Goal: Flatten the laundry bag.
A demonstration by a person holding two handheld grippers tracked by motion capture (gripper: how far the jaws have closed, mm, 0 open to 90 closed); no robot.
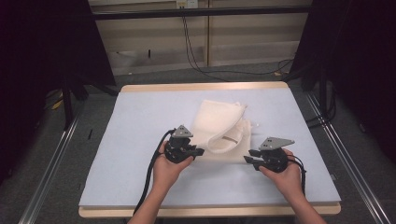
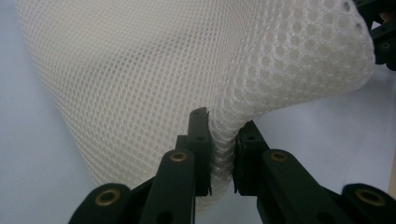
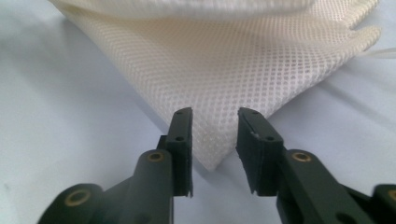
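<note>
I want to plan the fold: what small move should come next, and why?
Probably close the right gripper on the corner of the mesh cloth. That corner lies between its open jaws, not pinched, while the left gripper already clamps a fold of the cloth.

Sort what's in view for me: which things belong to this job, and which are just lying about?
In the job:
mesh bag
left gripper, shut on a bag fold
right gripper, open around a bag corner

Lying about:
blue mat
cables on the floor

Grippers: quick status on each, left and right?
Left gripper: shut on a bunched fold of the mesh bag.
Right gripper: open, bag corner between the jaws, not pinched.
</note>
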